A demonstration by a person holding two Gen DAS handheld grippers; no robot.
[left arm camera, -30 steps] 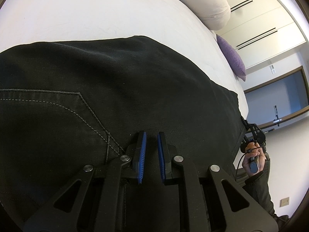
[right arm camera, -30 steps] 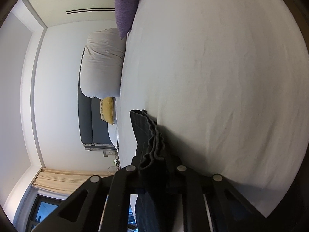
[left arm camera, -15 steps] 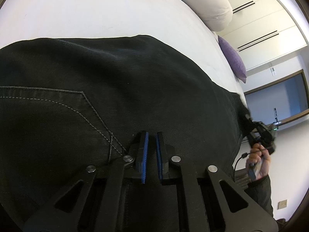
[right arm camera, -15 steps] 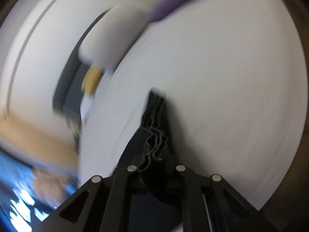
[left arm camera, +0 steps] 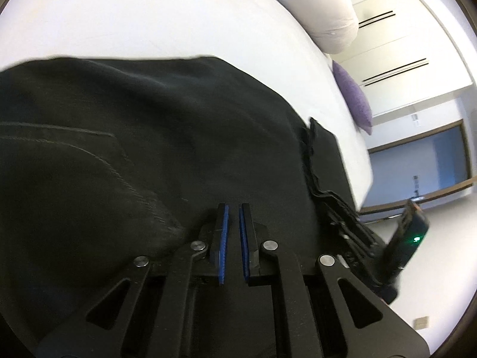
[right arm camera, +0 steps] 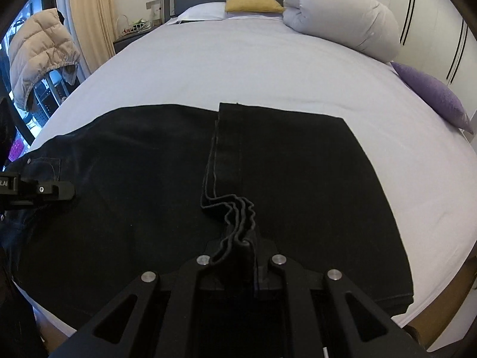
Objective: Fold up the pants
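The right gripper (right arm camera: 238, 247) is clamping the stacked hems (right arm camera: 235, 208) of the black pants (right arm camera: 134, 179), the wavy layered edges bunching up just ahead of its closed jaws. Compared with a second ago, when those hems were hanging against bare sheet with nothing dark beyond them, the leg ends are now lying over the upper part of the pants: the right hand has been swinging across and rolling over, carrying the cuffs toward the waist. Ahead of this gripper the doubled-over leg section is spreading flat on the white bed (right arm camera: 268, 68), its fold line off to the gripper's right.

The left gripper (left arm camera: 232, 220) is resting low on the seat area, near the back-pocket stitching (left arm camera: 128, 179) to its left. Its blue pads (left arm camera: 223, 232) are drawn nearly together with only a thin slit between them (no cloth is visible in that slit, so it seems to be pinning the fabric down rather than pinching it). It has been staying almost put while narrowing slightly.

For the task, this means the lengthwise halving is essentially being completed; the hems probably need setting down and aligning with the waistband before release.
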